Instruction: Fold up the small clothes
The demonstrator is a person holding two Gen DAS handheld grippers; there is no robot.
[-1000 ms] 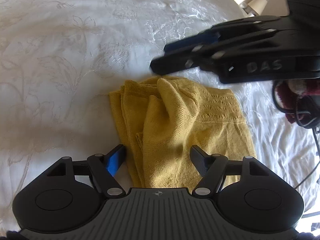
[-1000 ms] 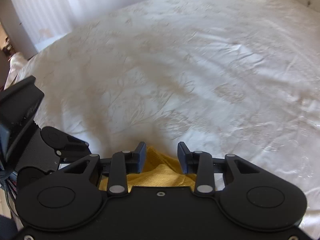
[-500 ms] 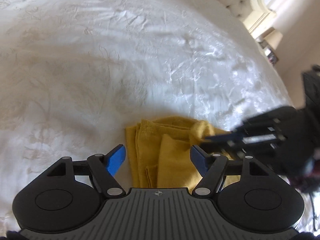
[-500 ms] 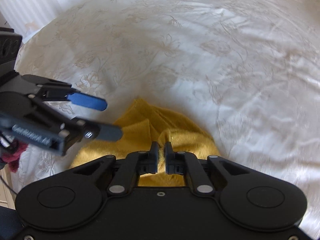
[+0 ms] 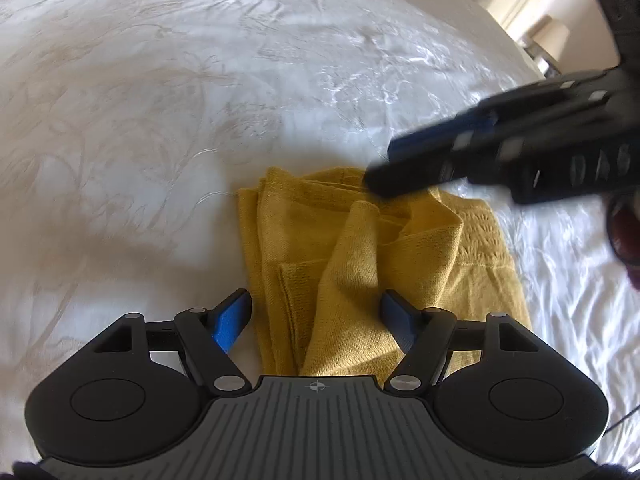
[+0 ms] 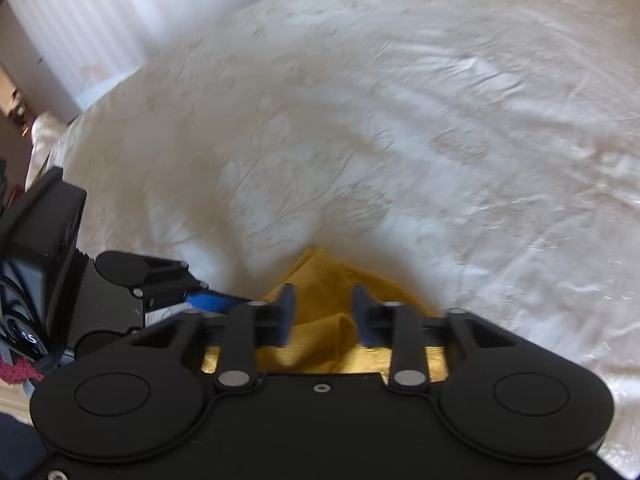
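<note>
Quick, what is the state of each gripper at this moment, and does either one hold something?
Left gripper: open, over the folded mustard-yellow knitted garment, gripping nothing.
Right gripper: jaws just opened; open, garment below, nothing pinched.

We see both views in bright daylight, with glare washing out the white bedspread (image 5: 168, 92) across the upper frame; in the right wrist view the light floods in from the curtain (image 6: 80, 24) at upper left. Soft shadows lie at lower left of the left wrist view. Motion blur smears the right claw (image 5: 384, 168) at right, and fisheye curving bends the edges
</note>
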